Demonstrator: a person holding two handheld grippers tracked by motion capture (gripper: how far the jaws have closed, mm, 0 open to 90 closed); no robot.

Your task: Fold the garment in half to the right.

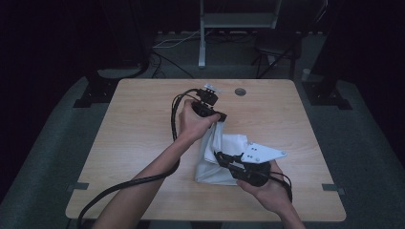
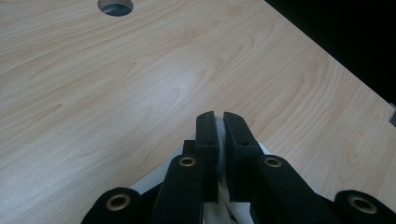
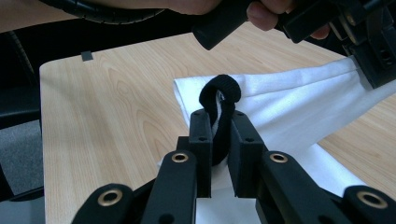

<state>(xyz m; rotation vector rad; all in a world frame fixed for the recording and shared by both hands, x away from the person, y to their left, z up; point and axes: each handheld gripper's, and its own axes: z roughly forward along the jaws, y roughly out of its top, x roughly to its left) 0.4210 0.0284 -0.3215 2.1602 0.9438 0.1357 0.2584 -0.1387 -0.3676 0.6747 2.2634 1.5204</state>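
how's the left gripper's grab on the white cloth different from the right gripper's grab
The left gripper pinches a white edge of the white cloth and holds it lifted off the table; the right gripper clamps a black loop on it, low near the table. Both are shut on the cloth.

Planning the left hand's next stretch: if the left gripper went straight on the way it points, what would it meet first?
Probably the bare wooden table: the left gripper, shut on the white cloth, has nothing else ahead, though depth is unclear.
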